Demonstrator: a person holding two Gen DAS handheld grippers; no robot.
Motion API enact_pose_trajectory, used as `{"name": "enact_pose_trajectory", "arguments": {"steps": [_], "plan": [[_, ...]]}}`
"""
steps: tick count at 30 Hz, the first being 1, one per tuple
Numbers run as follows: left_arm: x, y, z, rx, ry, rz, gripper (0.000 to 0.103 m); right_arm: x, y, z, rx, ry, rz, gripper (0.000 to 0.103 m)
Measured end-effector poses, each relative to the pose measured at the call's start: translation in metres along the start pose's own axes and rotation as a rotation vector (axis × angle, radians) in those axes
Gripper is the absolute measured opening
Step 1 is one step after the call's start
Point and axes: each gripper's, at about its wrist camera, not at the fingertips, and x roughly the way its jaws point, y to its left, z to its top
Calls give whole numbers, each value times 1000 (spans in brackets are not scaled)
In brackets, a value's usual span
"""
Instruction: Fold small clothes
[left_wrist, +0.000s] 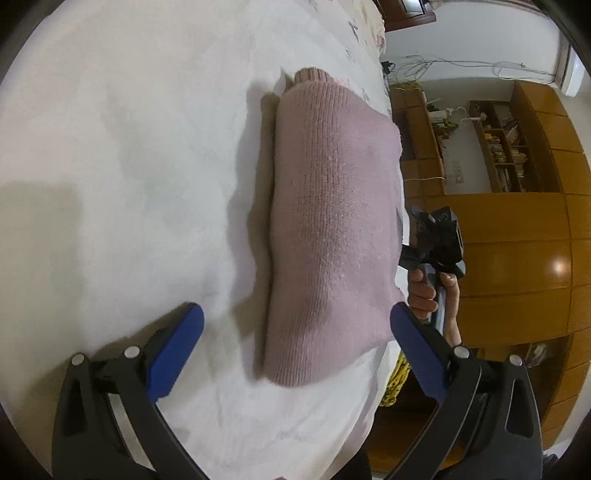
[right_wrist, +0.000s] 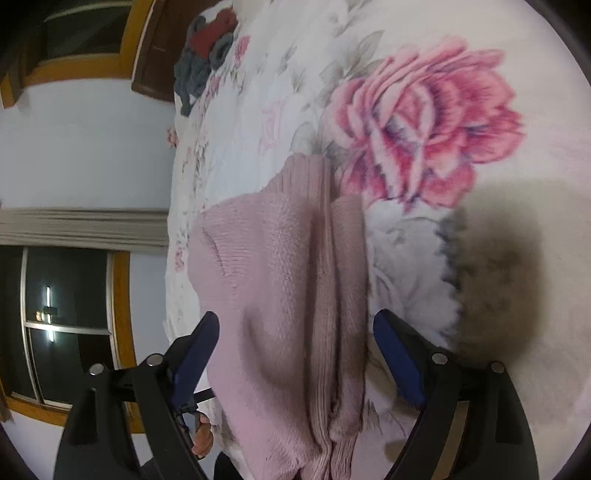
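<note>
The pink sweater (left_wrist: 328, 229) is lying folded into 1 narrow bundle on the bedspread (left_wrist: 122, 155) (likely nearly finished), while the left gripper (left_wrist: 297, 326) and right gripper (right_wrist: 295, 332) are both hovering spread wide and empty.

The folded pink knitted sweater (left_wrist: 328, 221) lies on the white bed cover (left_wrist: 129, 184), between the wide-apart blue fingers of the left gripper (left_wrist: 297, 325).

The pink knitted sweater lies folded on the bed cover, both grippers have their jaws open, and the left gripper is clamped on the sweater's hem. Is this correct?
Not quite. The left gripper is not clamped on anything: in the left wrist view its jaws stand wide apart on either side of the pink knitted sweater. The rest holds: the sweater lies folded on the bed cover, and the right gripper is open too.
</note>
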Motion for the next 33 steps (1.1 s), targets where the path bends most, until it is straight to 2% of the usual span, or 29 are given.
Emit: {"name": "enact_pose_trajectory", "arguments": {"steps": [4,7,9,11,12,13,14,15,16,19,22,29,33], "plan": [[23,0,9,-20,42,-91,99,16,2,6,-4,23,7,87],[42,-9,12,5,100,-115,99,29,6,11,-17,38,14,87],[56,-17,13,32,137,-104,99,36,9,13,-21,40,19,87],[69,-24,14,52,166,-63,98,42,9,15,-20,39,23,88],[74,-27,14,55,171,-10,90,45,11,16,-22,36,23,85],[76,-29,14,56,170,22,79,48,13,15,-36,38,5,77],[76,-30,14,54,171,61,76,50,15,15,-44,39,0,73],[76,-32,15,49,171,74,68,51,16,14,-47,37,0,65],[74,-32,15,45,170,91,60,51,18,13,-55,33,3,59],[67,-42,16,63,166,127,45,47,29,7,-83,7,-2,53],[60,-57,16,95,157,165,38,43,44,5,-95,-17,17,51],[9,-79,4,134,121,165,35,42,97,-13,-159,-16,40,49],[-38,-76,-21,143,85,168,35,60,129,-36,-192,17,90,49]]}}
